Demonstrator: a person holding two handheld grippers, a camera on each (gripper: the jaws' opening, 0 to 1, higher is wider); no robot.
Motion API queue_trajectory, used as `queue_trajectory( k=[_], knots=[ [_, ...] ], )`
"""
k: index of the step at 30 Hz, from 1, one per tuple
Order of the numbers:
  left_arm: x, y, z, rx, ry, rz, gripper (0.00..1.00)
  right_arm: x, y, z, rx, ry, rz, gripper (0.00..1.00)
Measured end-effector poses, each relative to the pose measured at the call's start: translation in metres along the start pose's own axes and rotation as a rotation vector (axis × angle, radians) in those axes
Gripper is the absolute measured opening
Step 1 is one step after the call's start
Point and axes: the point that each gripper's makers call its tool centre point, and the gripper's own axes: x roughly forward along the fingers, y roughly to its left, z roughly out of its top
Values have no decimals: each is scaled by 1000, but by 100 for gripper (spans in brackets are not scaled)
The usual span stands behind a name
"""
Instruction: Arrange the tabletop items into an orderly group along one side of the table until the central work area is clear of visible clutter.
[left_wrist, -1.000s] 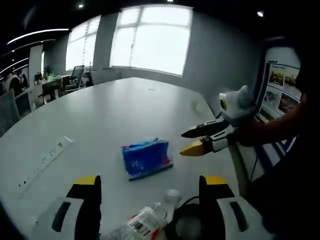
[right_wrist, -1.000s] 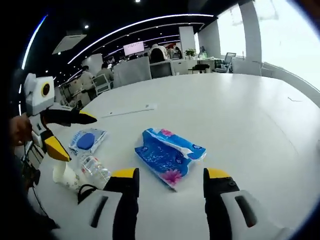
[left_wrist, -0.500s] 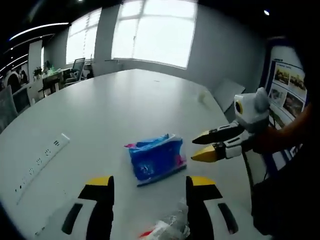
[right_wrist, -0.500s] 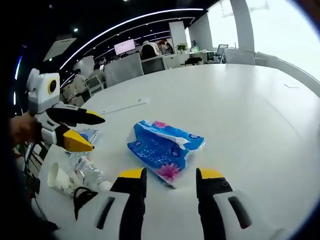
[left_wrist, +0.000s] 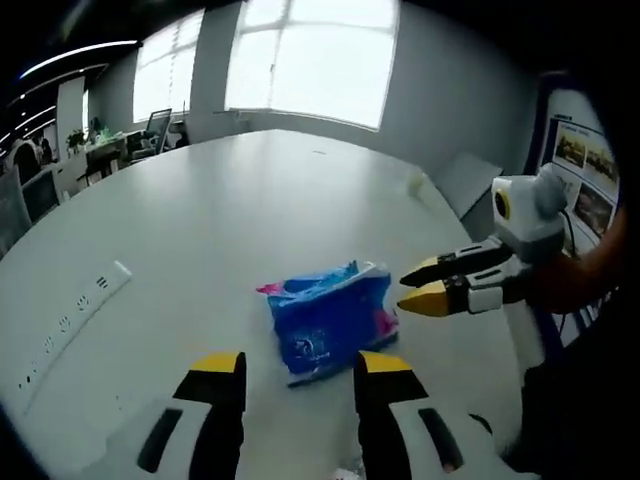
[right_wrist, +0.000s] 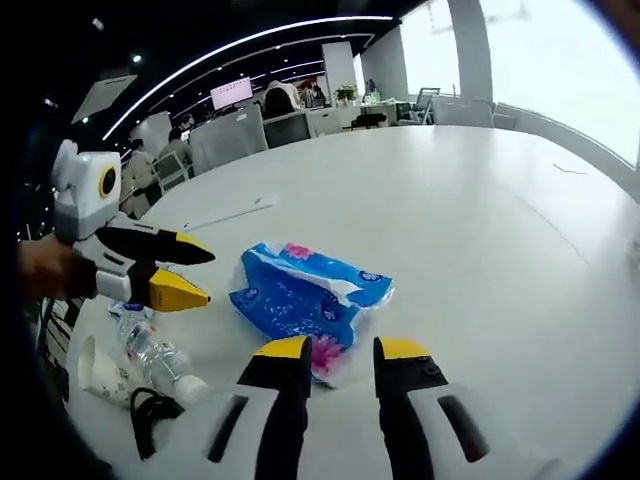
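Observation:
A blue tissue pack (left_wrist: 330, 315) lies on the white table (left_wrist: 220, 220). My left gripper (left_wrist: 300, 366) is open, its jaws a moderate gap apart, with the pack's near edge just ahead of the tips. From the right comes my right gripper (left_wrist: 408, 288), tips close to the pack's right end. In the right gripper view the pack (right_wrist: 300, 292) lies just beyond my right gripper (right_wrist: 342, 350), which is open narrowly, the pack's near corner reaching between the tips. The left gripper (right_wrist: 195, 272) hovers left of the pack, jaws apart.
A clear plastic bottle (right_wrist: 150, 350), a paper cup (right_wrist: 95, 370) and a black cable (right_wrist: 150, 412) lie near the table's edge. A white power strip (left_wrist: 65, 325) sits on the table. Office desks and seated people (right_wrist: 170, 160) stand beyond the table.
Both grippers have closed in on the tissue pack from opposite ends, and both pairs of jaws have narrowed. The bottle has slipped out of the left gripper view.

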Motion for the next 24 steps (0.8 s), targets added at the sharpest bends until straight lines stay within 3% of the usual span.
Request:
queue_trajectory(
  k=[6, 11, 24],
  knots=[
    [8, 4, 1, -29, -5, -5, 35, 4, -1, -3, 31, 9, -6, 15],
    [16, 7, 3, -107, -31, -2, 31, 8, -6, -4, 92, -2, -16, 15],
    [30, 4, -13, -144, 21, -10, 18, 14, -10, -14, 101, 34, -17, 2]
  ],
)
